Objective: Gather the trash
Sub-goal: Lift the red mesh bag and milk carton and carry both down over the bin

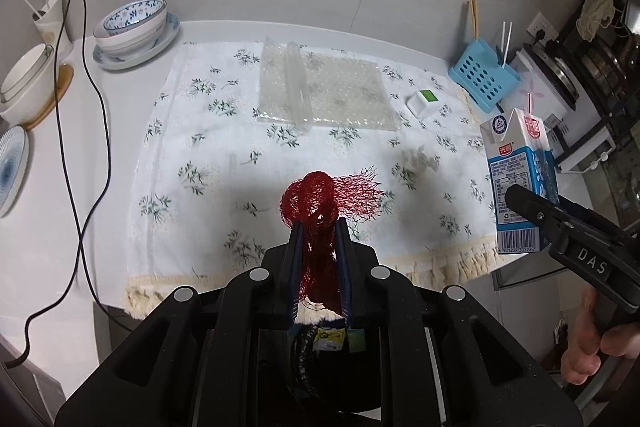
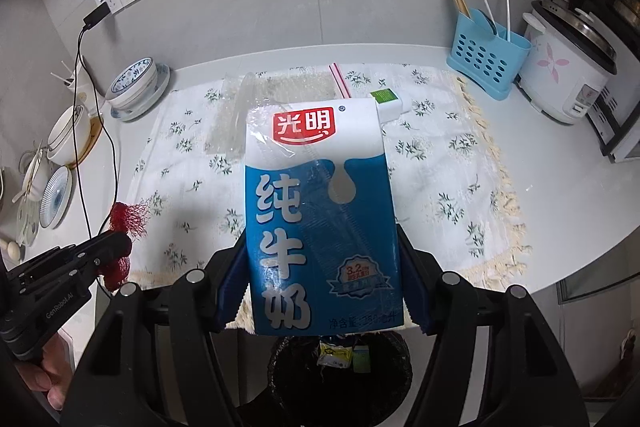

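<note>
Left gripper: my left gripper (image 1: 318, 227) is pinched narrow on a red mesh net (image 1: 320, 199); the bunched net sticks out past the fingertips and hangs down between the jaws.
Right gripper: my right gripper (image 2: 322, 259) holds a blue and white milk carton (image 2: 320, 211) across its sides, jaws spread about as wide as the carton, which stands upright in the grip.
Where the trash is: I see both pieces lifted clear of the counter (image 1: 120, 131), near its front edge; from the left wrist view the carton (image 1: 520, 187) hangs to the right of the net.
Bin: a black-lined trash bin (image 2: 340, 367) sits below the counter edge, under my grippers, with a few small wrappers already inside.
Still on the counter: a clear bubble-wrap sheet (image 1: 324, 91) lies on the floral cloth (image 1: 192, 155), with a small white and green box (image 1: 422, 101) just beside it to the right.
Left side of the counter: stacked blue-patterned bowls (image 1: 134, 27) on a plate, a white bowl (image 1: 28, 83) on a wooden coaster, and a black cable (image 1: 86, 39) running from the wall socket.
Right side of the counter: a blue utensil caddy (image 2: 486, 57) with chopsticks, next to a white rice cooker (image 2: 568, 75).
Hands: I can see part of a hand (image 1: 588, 347) behind the right gripper's handle.
</note>
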The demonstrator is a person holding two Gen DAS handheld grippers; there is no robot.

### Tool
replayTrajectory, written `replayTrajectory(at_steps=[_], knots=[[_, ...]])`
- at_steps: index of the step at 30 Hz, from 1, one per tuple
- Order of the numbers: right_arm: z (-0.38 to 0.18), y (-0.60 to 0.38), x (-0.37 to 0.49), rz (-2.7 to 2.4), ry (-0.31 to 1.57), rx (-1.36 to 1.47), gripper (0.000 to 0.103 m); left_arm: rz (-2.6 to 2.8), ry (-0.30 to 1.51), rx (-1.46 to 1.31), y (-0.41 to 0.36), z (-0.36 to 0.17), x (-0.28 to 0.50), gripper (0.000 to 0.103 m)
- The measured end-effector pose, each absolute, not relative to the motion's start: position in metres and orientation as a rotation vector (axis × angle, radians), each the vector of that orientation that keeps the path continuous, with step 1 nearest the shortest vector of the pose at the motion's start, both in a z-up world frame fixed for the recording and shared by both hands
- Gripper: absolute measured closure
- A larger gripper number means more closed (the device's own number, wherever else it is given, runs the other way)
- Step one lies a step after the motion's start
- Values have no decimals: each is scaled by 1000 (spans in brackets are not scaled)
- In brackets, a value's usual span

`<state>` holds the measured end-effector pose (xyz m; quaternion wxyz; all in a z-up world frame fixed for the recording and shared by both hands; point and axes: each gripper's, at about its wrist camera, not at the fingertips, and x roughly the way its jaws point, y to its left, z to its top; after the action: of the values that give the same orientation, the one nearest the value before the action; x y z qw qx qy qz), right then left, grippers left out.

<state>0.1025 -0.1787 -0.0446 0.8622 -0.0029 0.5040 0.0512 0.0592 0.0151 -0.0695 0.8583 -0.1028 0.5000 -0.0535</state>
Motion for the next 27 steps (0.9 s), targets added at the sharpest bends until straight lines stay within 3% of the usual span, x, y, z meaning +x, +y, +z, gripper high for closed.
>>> replayTrajectory(at_steps=[27], knots=[[-63,-235,9,87,1063,-13,41,-236,1069,-199,-61,-91,-19,88]])
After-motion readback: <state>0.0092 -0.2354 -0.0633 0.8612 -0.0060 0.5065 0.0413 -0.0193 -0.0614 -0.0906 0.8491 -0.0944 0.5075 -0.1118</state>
